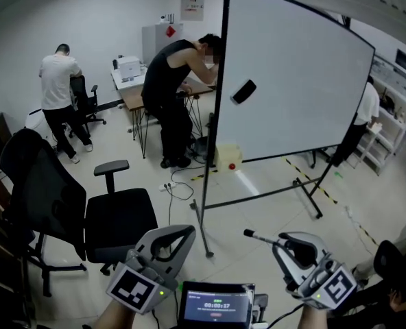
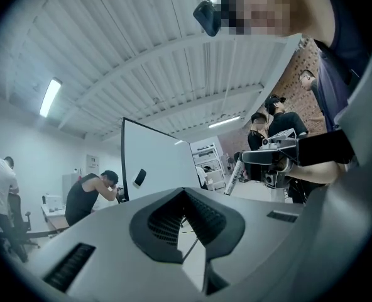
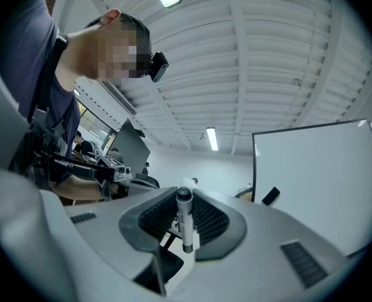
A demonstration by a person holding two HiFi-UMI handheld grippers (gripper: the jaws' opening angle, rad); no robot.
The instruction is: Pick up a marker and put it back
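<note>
My right gripper (image 1: 289, 242) is low at the right of the head view, shut on a grey marker (image 1: 261, 238) with a dark cap. The marker pokes out to the left past the jaws. In the right gripper view the marker (image 3: 185, 222) stands pinched between the ribbed pads, cap end away from the camera. My left gripper (image 1: 188, 232) is low at the left, shut with nothing between its jaws, which meet at the tips (image 2: 184, 192). The whiteboard (image 1: 292, 81) stands ahead on its rolling frame, with a black eraser (image 1: 243, 91) stuck to it. The marker (image 2: 233, 176) and right gripper also show in the left gripper view.
A black office chair (image 1: 114, 218) stands at the left, close to the whiteboard stand's leg (image 1: 204, 232). Cables (image 1: 179, 190) trail on the floor near a pale box (image 1: 228, 156) behind the board. People stand at desks (image 1: 134, 91) at the back. A small screen (image 1: 217, 307) sits between my grippers.
</note>
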